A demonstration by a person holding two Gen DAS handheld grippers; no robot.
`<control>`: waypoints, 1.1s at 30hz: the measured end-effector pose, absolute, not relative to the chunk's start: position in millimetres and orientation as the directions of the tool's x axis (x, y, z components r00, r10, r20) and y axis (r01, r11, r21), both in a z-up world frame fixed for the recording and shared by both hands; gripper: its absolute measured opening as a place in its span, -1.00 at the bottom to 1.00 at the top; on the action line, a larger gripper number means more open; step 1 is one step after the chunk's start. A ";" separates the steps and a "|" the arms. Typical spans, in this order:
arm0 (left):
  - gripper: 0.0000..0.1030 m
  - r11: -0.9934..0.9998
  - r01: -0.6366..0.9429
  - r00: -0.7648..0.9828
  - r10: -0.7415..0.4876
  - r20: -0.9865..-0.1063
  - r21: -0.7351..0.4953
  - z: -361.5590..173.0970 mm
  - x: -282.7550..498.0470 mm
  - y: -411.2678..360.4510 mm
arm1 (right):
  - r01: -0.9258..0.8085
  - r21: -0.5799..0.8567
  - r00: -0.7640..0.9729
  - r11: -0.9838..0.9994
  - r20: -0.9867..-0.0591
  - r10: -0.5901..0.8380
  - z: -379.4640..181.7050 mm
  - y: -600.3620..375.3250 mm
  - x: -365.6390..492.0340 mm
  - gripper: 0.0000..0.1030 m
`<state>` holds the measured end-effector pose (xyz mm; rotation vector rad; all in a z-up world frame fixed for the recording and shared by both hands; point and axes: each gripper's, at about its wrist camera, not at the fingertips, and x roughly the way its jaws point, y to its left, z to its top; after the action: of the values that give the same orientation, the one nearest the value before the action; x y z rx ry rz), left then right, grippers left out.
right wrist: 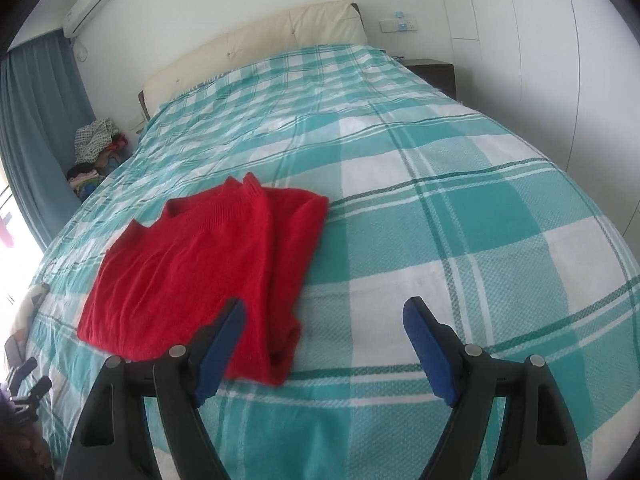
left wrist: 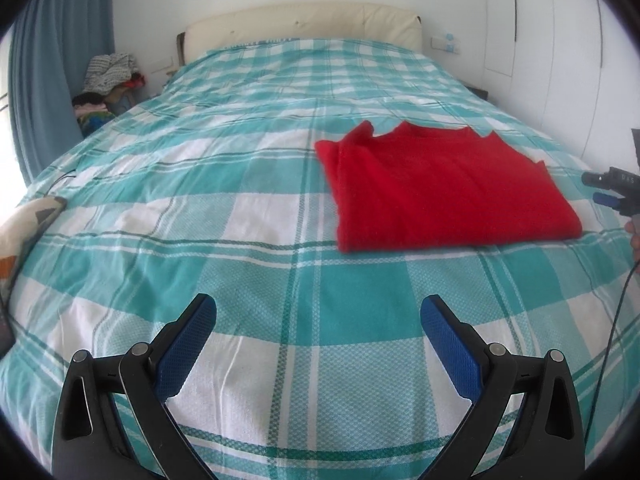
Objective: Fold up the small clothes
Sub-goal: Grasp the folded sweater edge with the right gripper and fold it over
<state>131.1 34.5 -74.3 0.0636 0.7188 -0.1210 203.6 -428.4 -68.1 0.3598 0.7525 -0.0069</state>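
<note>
The folded red sweater [right wrist: 200,276] is lain leftward of the nearer, wide-open, empty right gripper [right wrist: 324,320], long axis toward the headboard [right wrist: 256,36].

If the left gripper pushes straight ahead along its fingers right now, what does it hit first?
Probably bare bedspread. The left gripper is open, holds nothing and points down at the checked cover. The red sweater lies ahead but off to the right of that line, though depth is hard to judge here.

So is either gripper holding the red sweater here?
No, the red sweater lies folded on the bedspread, with the left gripper and right gripper open and empty.
</note>
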 end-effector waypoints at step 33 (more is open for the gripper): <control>0.98 0.986 -0.123 0.640 -0.008 -0.768 -0.112 -79.8 152.1 140.0 | -0.360 0.536 0.294 0.764 -0.712 0.638 -58.8 -98.9 336.6 -0.40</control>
<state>152.1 140.0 -79.8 -0.1596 0.8748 0.0661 336.6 -98.9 -58.8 0.2968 1.0843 0.6773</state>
